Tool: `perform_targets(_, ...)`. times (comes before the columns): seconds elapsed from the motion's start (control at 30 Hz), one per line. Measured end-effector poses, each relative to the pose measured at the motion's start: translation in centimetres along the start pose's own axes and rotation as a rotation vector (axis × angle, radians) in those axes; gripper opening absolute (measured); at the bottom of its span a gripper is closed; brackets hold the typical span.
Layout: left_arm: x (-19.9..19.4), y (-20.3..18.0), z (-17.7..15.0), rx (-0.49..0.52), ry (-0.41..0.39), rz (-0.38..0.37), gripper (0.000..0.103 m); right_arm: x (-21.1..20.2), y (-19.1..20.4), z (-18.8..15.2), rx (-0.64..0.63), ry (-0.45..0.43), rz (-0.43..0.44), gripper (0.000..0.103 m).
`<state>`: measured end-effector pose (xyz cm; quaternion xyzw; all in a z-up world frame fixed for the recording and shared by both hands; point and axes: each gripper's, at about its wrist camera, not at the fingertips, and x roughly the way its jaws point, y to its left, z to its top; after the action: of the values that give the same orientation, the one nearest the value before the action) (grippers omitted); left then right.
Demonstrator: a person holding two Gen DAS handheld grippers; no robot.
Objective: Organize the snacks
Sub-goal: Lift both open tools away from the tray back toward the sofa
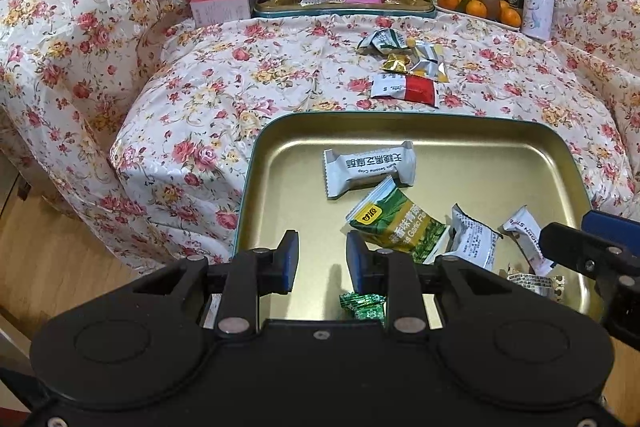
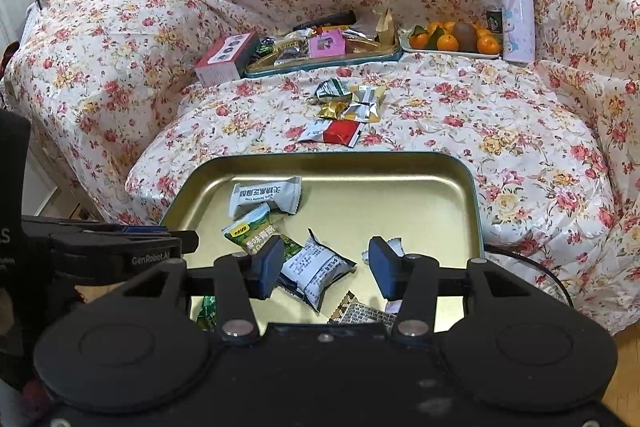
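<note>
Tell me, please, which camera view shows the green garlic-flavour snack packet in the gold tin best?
The left wrist view: the green garlic-flavour packet lies almost fully exposed in the gold tin, its logo and lettering legible. In the right wrist view the packet appears smaller, its lower end hidden behind the right tool's finger.

Right claw (image 2: 324,269) gaping over gold tin (image 2: 400,195) — white packet (image 2: 316,269) between its fingers, untouched

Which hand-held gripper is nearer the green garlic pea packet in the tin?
Left. The left hand-held gripper hovers open right beside the green packet. The right hand-held gripper hovers open over the white packet beside it.
</note>
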<state>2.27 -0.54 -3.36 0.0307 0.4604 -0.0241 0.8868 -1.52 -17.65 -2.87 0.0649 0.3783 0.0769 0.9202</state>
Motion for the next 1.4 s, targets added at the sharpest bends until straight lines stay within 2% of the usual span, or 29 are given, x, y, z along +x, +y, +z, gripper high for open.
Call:
perform_targets(0.37,0.5,-0.2,-0.2,0.010,0.034,-0.013,0.036,0.6,-0.3,-0.1,0.019,0.045,-0.029,0.050)
perform_targets(0.83,0.6,0.1,0.6,0.011,0.036,-0.052,0.036,1.0,-0.5,0.1,0.029,0.057,-0.035,0.051)
perform_targets(1.1,0.6,0.5,3.6,0.034,-0.022,-0.034,0.036,1.7,-1.1,1.9,0.031,0.037,-0.052,0.050)
perform_targets(1.4,1.4,0.7,8.2,0.067,-0.088,-0.015,0.036,3.5,-2.2,6.4,0.023,-0.015,-0.063,0.050)
